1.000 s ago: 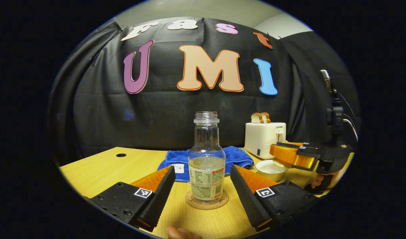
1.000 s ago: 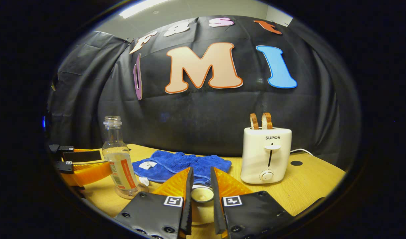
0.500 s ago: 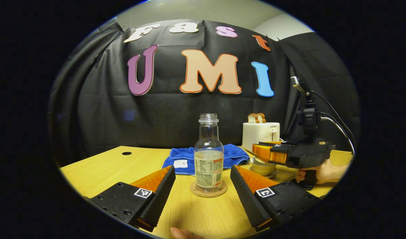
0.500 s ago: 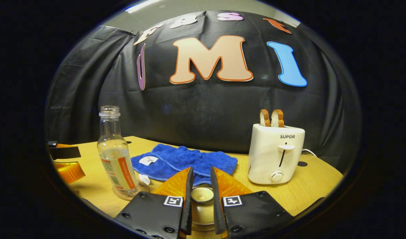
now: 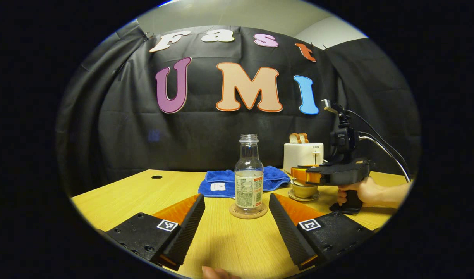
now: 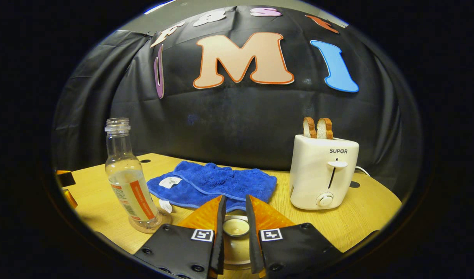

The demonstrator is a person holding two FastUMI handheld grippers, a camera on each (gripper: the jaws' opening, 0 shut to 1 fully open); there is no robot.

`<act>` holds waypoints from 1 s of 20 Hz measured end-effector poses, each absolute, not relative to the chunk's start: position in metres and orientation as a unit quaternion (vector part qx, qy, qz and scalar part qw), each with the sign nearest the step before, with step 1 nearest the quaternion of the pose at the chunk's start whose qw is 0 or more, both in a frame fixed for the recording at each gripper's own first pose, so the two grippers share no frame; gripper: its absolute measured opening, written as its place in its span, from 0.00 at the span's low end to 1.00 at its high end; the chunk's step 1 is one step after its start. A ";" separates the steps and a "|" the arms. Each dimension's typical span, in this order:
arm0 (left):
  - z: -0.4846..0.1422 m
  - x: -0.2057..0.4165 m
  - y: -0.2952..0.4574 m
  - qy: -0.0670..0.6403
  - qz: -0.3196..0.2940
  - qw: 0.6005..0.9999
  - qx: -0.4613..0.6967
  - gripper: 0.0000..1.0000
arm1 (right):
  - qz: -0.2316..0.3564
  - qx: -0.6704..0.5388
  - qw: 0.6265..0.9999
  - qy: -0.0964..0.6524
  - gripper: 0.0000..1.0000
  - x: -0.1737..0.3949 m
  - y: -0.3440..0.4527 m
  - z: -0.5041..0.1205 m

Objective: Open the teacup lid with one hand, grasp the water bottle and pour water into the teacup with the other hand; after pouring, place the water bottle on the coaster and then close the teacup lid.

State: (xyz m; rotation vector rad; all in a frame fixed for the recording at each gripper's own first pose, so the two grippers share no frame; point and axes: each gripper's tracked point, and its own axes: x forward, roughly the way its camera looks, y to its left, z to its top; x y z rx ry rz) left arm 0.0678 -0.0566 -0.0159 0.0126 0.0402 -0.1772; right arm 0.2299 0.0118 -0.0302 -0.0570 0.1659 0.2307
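Right gripper view: right gripper [image 6: 235,228] narrow on lid [image 6: 236,228] knob, cup beneath mostly hidden; left gripper [image 5: 237,224] wide, clear of bottle [image 5: 249,174] on coaster [image 5: 248,212].

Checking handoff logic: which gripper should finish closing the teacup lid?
Right. The right gripper is closed on the lid, right over the teacup. The left gripper is open, short of the bottle standing on its coaster.

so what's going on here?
The water bottle stands on the coaster, uncapped, with the left tongs open and clear of it. The right tongs are shut on the lid knob and hold the lid at the teacup. Whether it is seated is unclear.
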 end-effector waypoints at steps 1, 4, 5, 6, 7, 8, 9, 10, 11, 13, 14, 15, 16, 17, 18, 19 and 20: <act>-0.016 0.066 -0.055 0.021 -0.086 0.996 0.006 0.97 | 0.114 -0.030 0.989 0.086 0.29 0.231 0.011 -0.032; -0.015 0.059 -0.052 0.021 -0.082 0.996 0.007 0.97 | 0.115 -0.032 0.989 0.088 0.29 0.231 0.012 -0.032; -0.015 0.057 -0.050 0.022 -0.080 0.997 0.007 0.97 | 0.115 -0.029 0.989 0.090 0.30 0.231 0.012 -0.033; -0.014 0.056 -0.050 0.021 -0.079 0.997 0.007 0.97 | 0.117 -0.025 0.989 0.092 0.30 0.230 0.012 -0.033; -0.013 0.056 -0.050 0.021 -0.081 0.996 0.007 0.99 | 0.119 -0.020 0.988 0.095 0.29 0.230 0.012 -0.034; -0.013 0.054 -0.050 0.021 -0.082 0.996 0.007 0.97 | 0.123 -0.013 0.988 0.095 0.31 0.231 0.013 -0.034; -0.013 0.054 -0.050 0.022 -0.082 0.996 0.007 0.96 | 0.123 -0.009 0.987 0.100 0.33 0.229 0.011 -0.036; -0.013 0.053 -0.050 0.022 -0.081 0.996 0.007 0.96 | 0.121 -0.009 0.988 0.099 0.35 0.229 0.011 -0.035; -0.014 0.054 -0.050 0.023 -0.081 0.996 0.007 0.99 | 0.122 -0.013 0.988 0.095 0.37 0.228 0.012 -0.032; -0.013 0.054 -0.051 0.023 -0.081 0.996 0.007 0.97 | 0.121 -0.021 0.989 0.085 0.53 0.226 0.013 -0.030; -0.013 0.054 -0.051 0.024 -0.081 0.996 0.007 0.97 | 0.117 -0.023 0.989 0.082 0.65 0.226 0.012 -0.030; -0.013 0.054 -0.050 0.024 -0.081 0.996 0.007 0.97 | 0.116 -0.022 0.990 0.079 0.77 0.224 0.011 -0.029; -0.013 0.054 -0.051 0.023 -0.081 0.996 0.007 0.97 | 0.108 -0.021 0.991 0.074 0.89 0.224 0.007 -0.027; -0.013 0.053 -0.051 0.024 -0.081 0.996 0.007 0.97 | 0.102 -0.014 0.993 0.062 0.91 0.222 0.002 -0.024; -0.013 0.054 -0.050 0.024 -0.080 0.996 0.007 0.97 | 0.094 -0.006 0.994 0.047 0.92 0.220 -0.002 -0.018; -0.013 0.053 -0.049 0.024 -0.078 0.997 0.007 0.97 | 0.091 -0.001 0.995 0.027 0.94 0.215 -0.003 -0.010; -0.012 0.053 -0.047 0.024 -0.074 0.997 0.007 0.97 | 0.089 -0.003 0.996 0.009 0.89 0.210 -0.004 -0.004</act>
